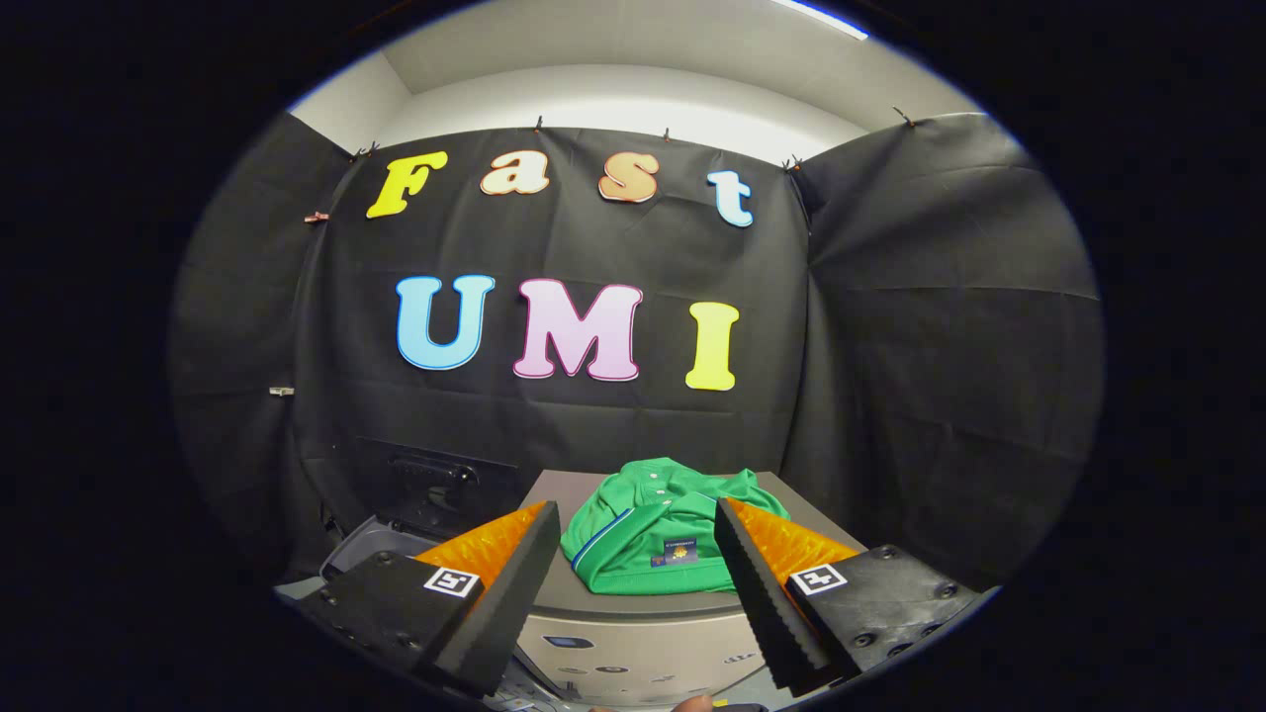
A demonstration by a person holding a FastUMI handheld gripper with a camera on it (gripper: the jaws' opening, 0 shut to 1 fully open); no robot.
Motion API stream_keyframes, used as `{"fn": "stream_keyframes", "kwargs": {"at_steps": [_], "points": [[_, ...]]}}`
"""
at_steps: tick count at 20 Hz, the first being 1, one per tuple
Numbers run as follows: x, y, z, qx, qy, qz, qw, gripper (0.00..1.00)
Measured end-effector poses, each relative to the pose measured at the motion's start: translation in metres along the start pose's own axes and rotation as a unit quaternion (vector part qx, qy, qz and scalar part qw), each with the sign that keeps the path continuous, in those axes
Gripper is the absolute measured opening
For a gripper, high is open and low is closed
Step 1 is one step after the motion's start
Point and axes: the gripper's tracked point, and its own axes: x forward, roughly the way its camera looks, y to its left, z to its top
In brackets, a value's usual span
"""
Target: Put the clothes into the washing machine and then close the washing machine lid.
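The jaws [638, 583] stood released at the bottom centre, spread wide with nothing gripped, probably lining up for a grab. The shirt [663, 529] lay bunched between and just beyond them on the grey washer top [633, 601]. Lower left, the lid [435, 480] stood raised. Black cloth walled the booth.

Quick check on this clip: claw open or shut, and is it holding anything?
Claw: open, fingers spread wide, holding nothing; the green shirt lies just ahead, between the fingers, on the grey surface.
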Motion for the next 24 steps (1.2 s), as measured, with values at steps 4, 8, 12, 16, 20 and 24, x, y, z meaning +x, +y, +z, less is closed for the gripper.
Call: {"fn": "stream_keyframes", "kwargs": {"at_steps": [4, 8, 12, 16, 20, 24], "points": [[0.041, -0.005, 0.001, 0.01, 0.034, 0.011, 0.999, 0.98], [0.079, -0.006, -0.006, 0.015, 0.072, 0.024, 0.997, 0.99], [0.109, -0.015, -0.008, 0.009, 0.089, 0.024, 0.996, 0.98], [0.136, -0.02, -0.012, 0.008, 0.116, 0.02, 0.993, 0.99], [0.163, -0.017, -0.025, -0.004, 0.151, 0.016, 0.988, 0.99], [0.189, -0.023, -0.053, -0.033, 0.216, -0.005, 0.976, 0.99]]}}
